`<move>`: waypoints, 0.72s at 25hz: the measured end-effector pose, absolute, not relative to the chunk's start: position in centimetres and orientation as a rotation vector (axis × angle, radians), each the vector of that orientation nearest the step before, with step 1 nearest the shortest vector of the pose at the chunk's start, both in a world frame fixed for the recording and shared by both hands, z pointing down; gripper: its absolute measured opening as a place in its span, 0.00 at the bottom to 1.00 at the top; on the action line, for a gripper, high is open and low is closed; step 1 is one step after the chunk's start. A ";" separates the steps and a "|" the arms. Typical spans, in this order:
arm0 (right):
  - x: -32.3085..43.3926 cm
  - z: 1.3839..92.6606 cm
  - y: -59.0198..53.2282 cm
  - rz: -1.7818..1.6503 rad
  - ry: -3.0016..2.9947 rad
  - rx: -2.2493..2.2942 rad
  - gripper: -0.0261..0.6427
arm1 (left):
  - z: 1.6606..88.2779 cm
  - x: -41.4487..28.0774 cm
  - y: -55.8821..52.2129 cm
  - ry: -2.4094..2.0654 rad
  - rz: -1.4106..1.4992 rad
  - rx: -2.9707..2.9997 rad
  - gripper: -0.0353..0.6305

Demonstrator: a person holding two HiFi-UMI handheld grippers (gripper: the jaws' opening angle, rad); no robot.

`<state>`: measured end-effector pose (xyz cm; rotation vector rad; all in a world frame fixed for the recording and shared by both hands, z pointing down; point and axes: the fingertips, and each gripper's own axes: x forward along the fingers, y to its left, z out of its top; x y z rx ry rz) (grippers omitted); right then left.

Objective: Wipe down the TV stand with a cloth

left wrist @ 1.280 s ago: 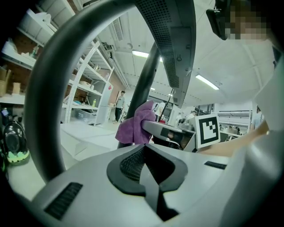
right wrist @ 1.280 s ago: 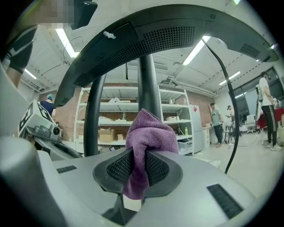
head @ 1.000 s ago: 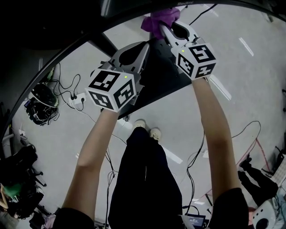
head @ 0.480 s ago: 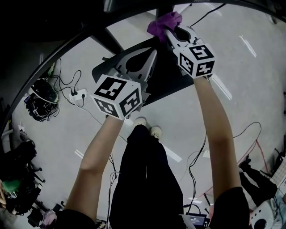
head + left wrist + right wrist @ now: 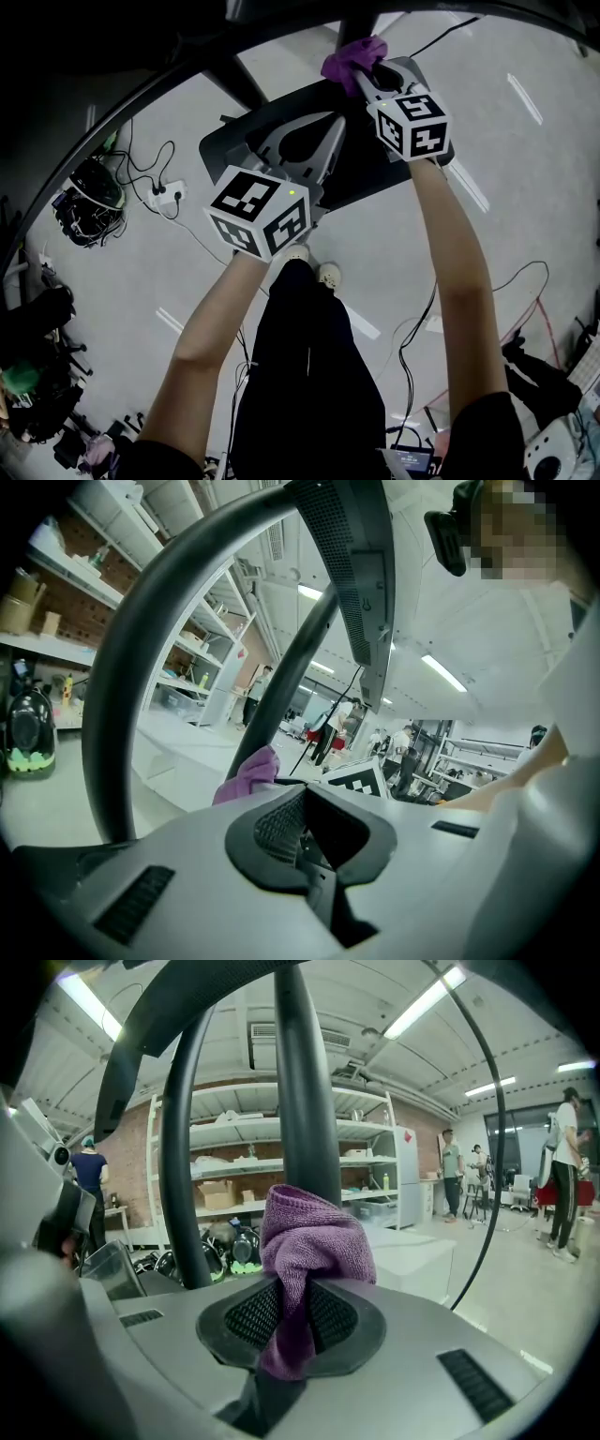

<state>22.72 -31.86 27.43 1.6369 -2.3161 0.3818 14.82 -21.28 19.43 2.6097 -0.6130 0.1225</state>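
Observation:
The TV stand has a dark flat base (image 5: 234, 141) on the floor and black posts (image 5: 305, 1082) rising from it. My right gripper (image 5: 361, 75) is shut on a purple cloth (image 5: 352, 58), which bunches up against the middle post (image 5: 314, 1232) at the base's far edge. In the right gripper view the cloth hangs between the pads of my right gripper (image 5: 291, 1321). My left gripper (image 5: 333, 127) hovers over the base with its jaws shut and nothing in them. In the left gripper view the cloth (image 5: 248, 775) shows just past my left gripper (image 5: 305, 822), beside a curved post (image 5: 159, 639).
A power strip with cables (image 5: 164, 199) and a heap of dark gear (image 5: 89, 202) lie on the floor at left. More cables (image 5: 525, 281) run at right. The screen's edge (image 5: 352, 564) hangs overhead. Shelving (image 5: 234, 1166) and standing people (image 5: 567, 1166) are farther off.
The right gripper and the cloth have shifted a little right and down in the view, staying at the post. The left gripper has drifted right and nearer, over the base.

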 end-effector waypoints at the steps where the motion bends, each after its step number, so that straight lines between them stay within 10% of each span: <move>1: 22.7 27.5 -31.8 0.388 -2.319 1.644 0.15 | 19.6 14.8 -21.2 -0.611 0.125 2.611 0.06; 18: 17.7 24.9 -28.5 0.362 -2.439 1.505 0.15 | 19.8 12.0 -18.6 -0.621 0.165 2.625 0.06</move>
